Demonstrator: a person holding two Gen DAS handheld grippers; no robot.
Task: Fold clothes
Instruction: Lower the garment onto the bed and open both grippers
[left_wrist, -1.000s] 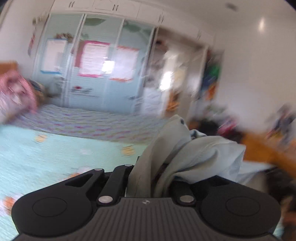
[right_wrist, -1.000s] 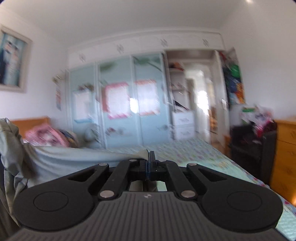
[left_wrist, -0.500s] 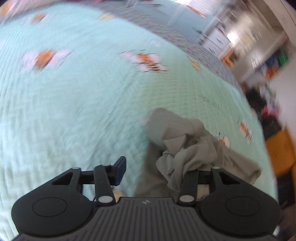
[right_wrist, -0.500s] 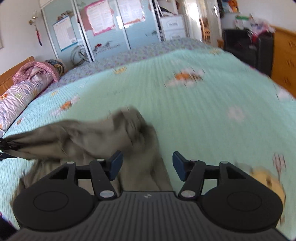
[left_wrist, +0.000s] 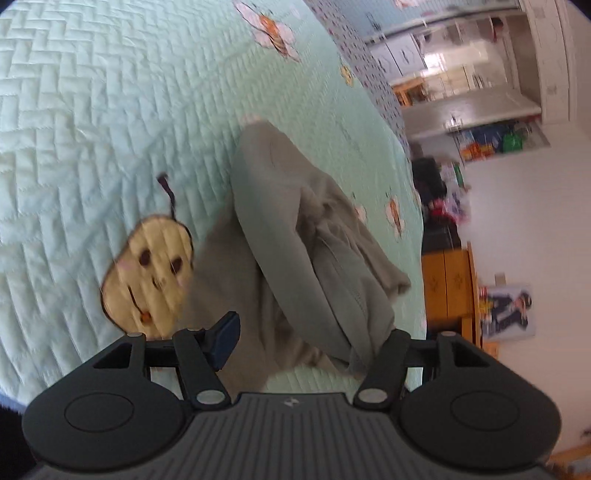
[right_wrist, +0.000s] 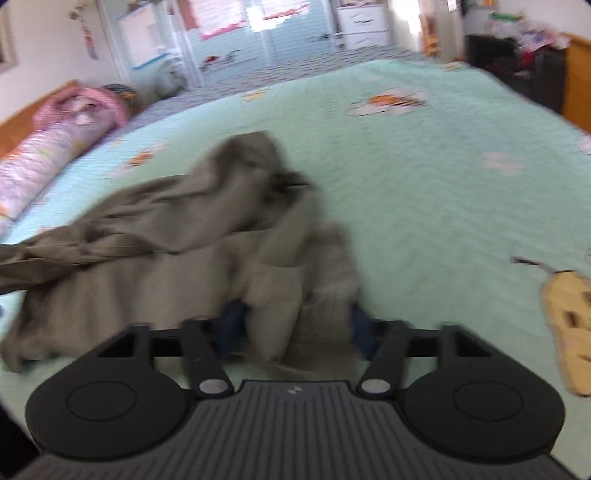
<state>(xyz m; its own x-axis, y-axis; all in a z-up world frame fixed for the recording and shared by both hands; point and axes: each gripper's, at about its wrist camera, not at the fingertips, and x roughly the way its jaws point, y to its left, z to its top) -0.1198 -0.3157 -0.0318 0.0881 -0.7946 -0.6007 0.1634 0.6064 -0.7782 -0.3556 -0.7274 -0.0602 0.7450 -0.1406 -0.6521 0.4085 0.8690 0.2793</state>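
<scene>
Bed quilt (right_wrist: 424, 155) holds the grey garment (right_wrist: 192, 236), crumpled in a heap, no fold done. Left gripper (left_wrist: 306, 343) has just been opening, cloth draped on one finger. Right gripper (right_wrist: 295, 328) has just been closing around a bunched edge; grip unclear.

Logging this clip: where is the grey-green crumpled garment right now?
The grey-green crumpled garment lies heaped on the mint-green quilted bedspread, at the near edge in both wrist views, beside the yellow bee-face patch.
</scene>
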